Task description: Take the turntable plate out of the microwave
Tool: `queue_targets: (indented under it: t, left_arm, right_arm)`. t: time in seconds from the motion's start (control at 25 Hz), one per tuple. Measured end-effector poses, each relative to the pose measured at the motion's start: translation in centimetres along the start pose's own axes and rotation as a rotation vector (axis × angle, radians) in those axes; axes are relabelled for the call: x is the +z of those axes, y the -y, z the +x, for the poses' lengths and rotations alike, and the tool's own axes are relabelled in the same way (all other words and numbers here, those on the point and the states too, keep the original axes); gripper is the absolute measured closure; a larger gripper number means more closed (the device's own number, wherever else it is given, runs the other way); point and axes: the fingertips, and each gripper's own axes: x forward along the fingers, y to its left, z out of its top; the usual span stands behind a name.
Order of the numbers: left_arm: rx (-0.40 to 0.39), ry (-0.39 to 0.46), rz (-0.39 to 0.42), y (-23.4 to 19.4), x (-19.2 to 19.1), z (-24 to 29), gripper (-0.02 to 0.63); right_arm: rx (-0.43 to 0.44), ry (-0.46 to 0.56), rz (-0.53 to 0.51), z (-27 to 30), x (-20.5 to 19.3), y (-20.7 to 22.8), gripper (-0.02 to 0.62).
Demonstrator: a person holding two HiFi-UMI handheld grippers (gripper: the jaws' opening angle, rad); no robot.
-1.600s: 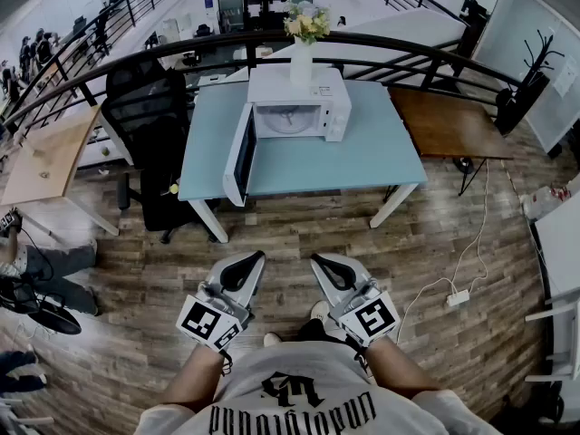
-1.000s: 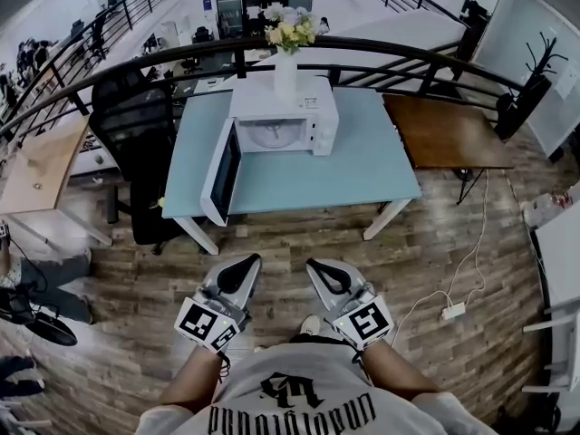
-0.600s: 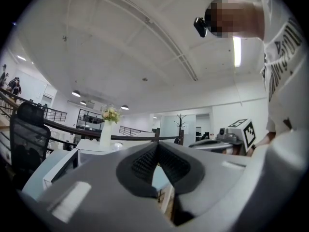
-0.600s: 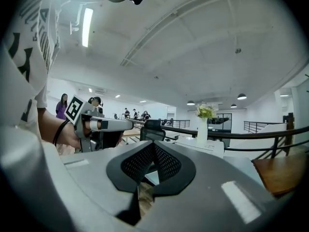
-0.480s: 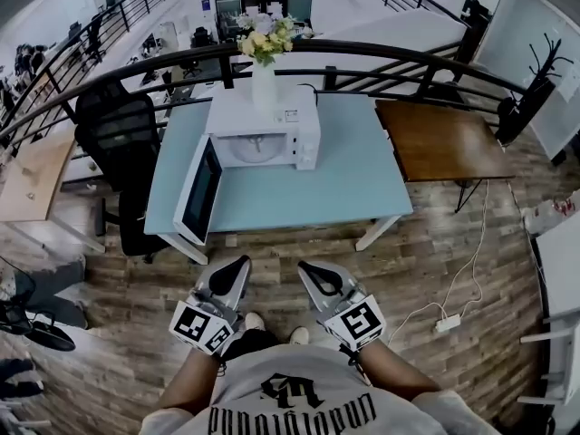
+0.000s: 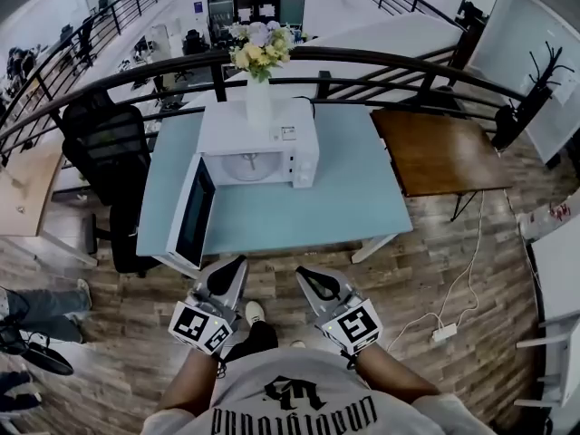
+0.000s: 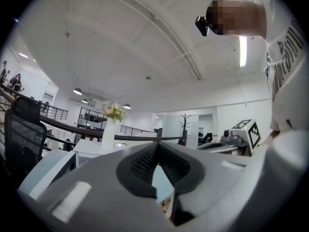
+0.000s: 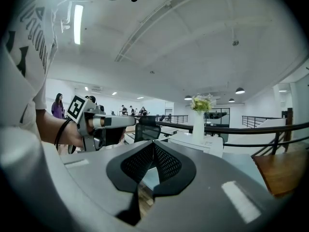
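A white microwave (image 6: 258, 139) stands on a light blue table (image 6: 353, 198), its door (image 6: 193, 214) swung open to the left. The glass turntable plate (image 6: 248, 167) lies inside the lit cavity. A white vase of flowers (image 6: 257, 98) stands on the microwave's top. My left gripper (image 6: 238, 262) and right gripper (image 6: 301, 273) are held side by side just before the table's near edge, both shut with nothing between the jaws. In the left gripper view the gripper (image 7: 157, 146) faces the vase (image 7: 108, 135). In the right gripper view the gripper (image 8: 153, 144) faces the microwave (image 8: 203, 143).
A black office chair (image 6: 109, 148) stands left of the table and a brown wooden table (image 6: 439, 148) right of it. A dark railing (image 6: 381, 57) runs behind. A power strip and cable (image 6: 444, 333) lie on the wooden floor at right. A person's legs (image 6: 32, 306) show at far left.
The table and microwave have come nearer in the head view, and both grippers, still shut, now reach its near edge. The view has shifted so the microwave sits further left.
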Motion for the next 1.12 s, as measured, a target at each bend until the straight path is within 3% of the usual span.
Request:
queue_targets:
  t: [0.64, 1.12]
  left_arm:
    - [-0.029, 0.018, 0.013, -16.0, 2.0, 6.8, 0.557]
    - [-0.019, 0.014, 0.017, -21.5, 2.2, 10.4, 0.557]
  right_arm:
    - [-0.022, 0.019, 0.021, 17.9, 3.0, 5.1, 0.589]
    - [-0.006, -0.007, 0.065, 24.4, 1.9, 8.0, 0.568]
